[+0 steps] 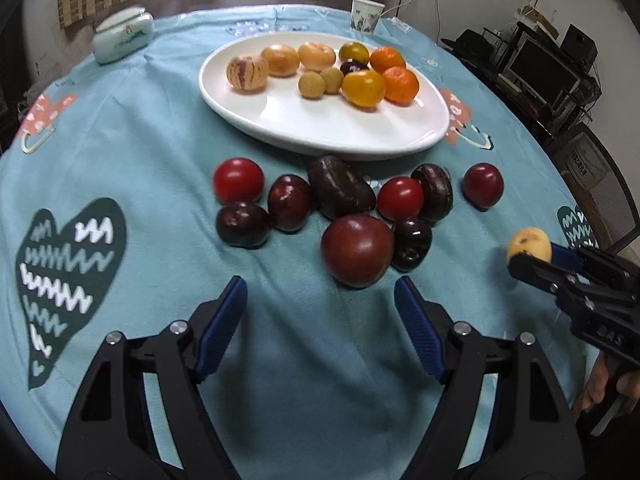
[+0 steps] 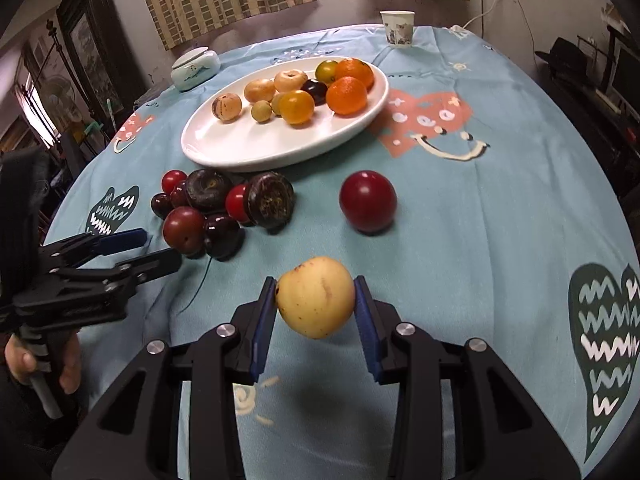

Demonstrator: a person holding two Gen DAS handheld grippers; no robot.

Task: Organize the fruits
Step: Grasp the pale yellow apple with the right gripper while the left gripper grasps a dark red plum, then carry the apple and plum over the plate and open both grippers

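My right gripper point(image 2: 315, 300) is shut on a pale yellow fruit point(image 2: 315, 297) and holds it above the blue tablecloth; it also shows in the left wrist view point(image 1: 529, 245). My left gripper point(image 1: 320, 304) is open and empty, just short of a big dark red fruit point(image 1: 357, 250). A white oval plate point(image 1: 320, 128) holds several yellow and orange fruits and one dark one point(image 1: 353, 67). A cluster of red and dark purple fruits point(image 1: 340, 192) lies on the cloth in front of the plate. One red fruit point(image 2: 367, 201) lies apart to the right.
A paper cup point(image 1: 366, 14) stands at the table's far edge. A lidded ceramic jar point(image 1: 123, 34) sits at the far left. Shelves with electronics point(image 1: 552, 68) and a chair stand to the right of the table.
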